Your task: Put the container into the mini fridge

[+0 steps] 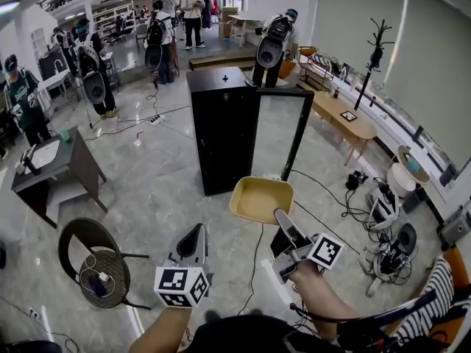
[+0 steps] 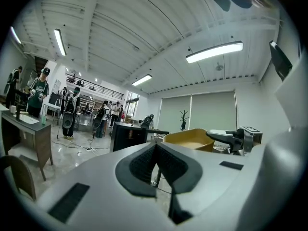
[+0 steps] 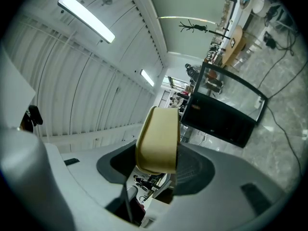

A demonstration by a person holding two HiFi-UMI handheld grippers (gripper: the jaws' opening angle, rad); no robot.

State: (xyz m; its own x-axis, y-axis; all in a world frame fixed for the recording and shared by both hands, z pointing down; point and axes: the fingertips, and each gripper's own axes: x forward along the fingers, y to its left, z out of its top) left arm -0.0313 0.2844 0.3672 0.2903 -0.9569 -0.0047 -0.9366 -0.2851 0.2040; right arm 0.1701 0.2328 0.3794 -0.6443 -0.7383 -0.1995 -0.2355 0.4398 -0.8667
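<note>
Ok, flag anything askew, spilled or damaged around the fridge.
Nothing stands out. The mini fridge stands upright with its door swung open; the empty yellow container hangs clamped by its rim in the right gripper. Only loose cables trail over the floor.

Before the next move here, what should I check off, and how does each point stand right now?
1. Grip on the container: ok. The right gripper is clamped on its near rim.
2. Container level: ok in the head view; it looks empty.
3. Mini fridge door open: ok, it is swung out.
4. Room inside the fridge: cannot tell; no view shows the interior.
5. Left gripper free: ok. Its jaws are together with nothing between them.
6. Floor ahead: not ok. A cable trails across the floor by the door.
</note>
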